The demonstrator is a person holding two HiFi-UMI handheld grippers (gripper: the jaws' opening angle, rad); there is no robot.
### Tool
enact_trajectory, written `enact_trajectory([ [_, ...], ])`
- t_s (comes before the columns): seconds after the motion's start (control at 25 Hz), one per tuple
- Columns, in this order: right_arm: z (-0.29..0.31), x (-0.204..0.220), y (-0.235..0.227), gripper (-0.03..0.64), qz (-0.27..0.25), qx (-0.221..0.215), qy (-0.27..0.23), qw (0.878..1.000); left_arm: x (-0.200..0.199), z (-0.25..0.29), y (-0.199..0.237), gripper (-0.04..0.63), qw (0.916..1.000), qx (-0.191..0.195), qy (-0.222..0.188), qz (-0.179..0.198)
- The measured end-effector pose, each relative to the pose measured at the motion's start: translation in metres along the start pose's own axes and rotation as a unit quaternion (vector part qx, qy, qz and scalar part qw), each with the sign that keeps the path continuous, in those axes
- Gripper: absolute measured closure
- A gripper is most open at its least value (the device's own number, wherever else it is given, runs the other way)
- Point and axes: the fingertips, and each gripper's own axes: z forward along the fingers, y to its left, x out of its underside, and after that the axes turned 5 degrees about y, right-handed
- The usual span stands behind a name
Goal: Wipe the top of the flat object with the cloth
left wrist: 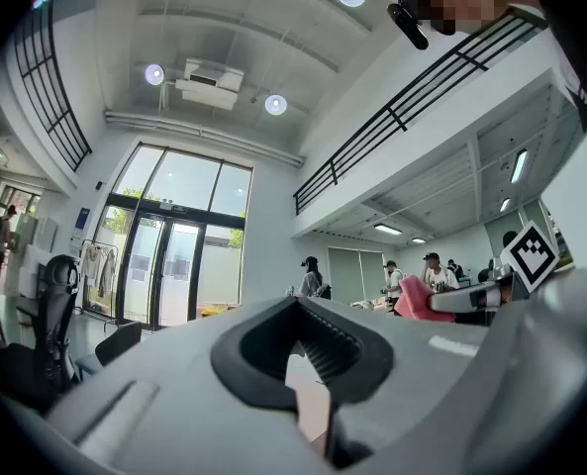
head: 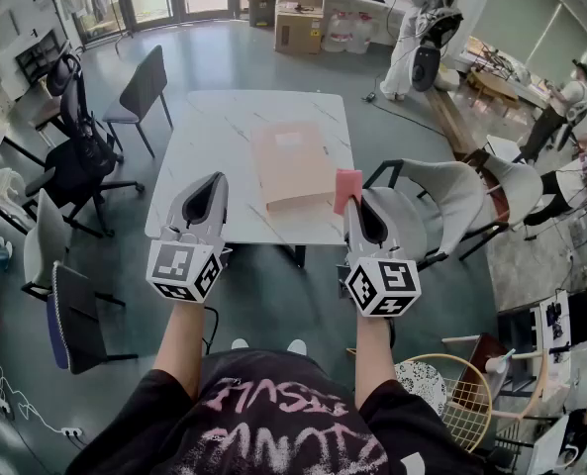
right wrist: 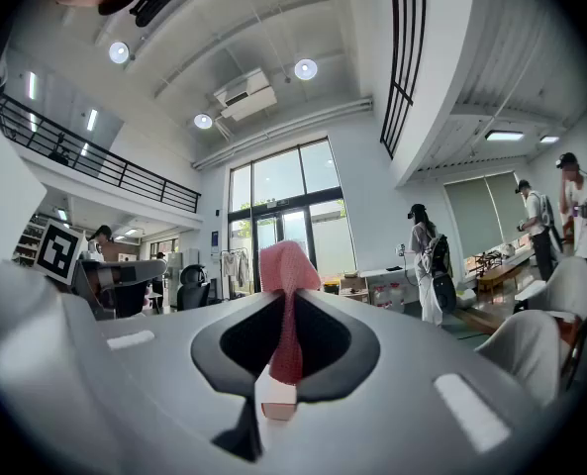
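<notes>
A tan flat object point(head: 291, 161) lies on the white marble table point(head: 214, 137) ahead of me. Both grippers are raised in the air before the table's near edge, pointing up and forward. My right gripper point(head: 357, 204) is shut on a pink cloth point(head: 347, 188), which sticks up from between its jaws. The right gripper view shows the cloth point(right wrist: 285, 265) pinched in the middle of the right gripper point(right wrist: 283, 334). My left gripper point(head: 212, 188) is shut and holds nothing. In the left gripper view, the left gripper point(left wrist: 301, 364) has its jaws together, and the cloth point(left wrist: 417, 300) shows off to the right.
A grey chair point(head: 451, 196) stands at the table's right, close to my right gripper. A black office chair point(head: 80, 161) and a grey chair point(head: 140, 92) stand to the left. Cardboard boxes point(head: 298, 23) sit beyond the table. People stand at the back right.
</notes>
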Motion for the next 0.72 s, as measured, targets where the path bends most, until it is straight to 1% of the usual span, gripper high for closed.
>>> enact_trajectory([
  [0.48, -0.006, 0.003, -0.003, 0.577, -0.003, 0.000, 0.001, 1.000, 0.001, -0.002, -0.008, 0.595, 1.0000, 0.001, 0.001, 0.002],
  [0.72, -0.012, 0.000, -0.007, 0.575, -0.002, 0.000, -0.014, 1.000, 0.003, -0.002, -0.015, 0.595, 1.0000, 0.001, 0.003, 0.003],
])
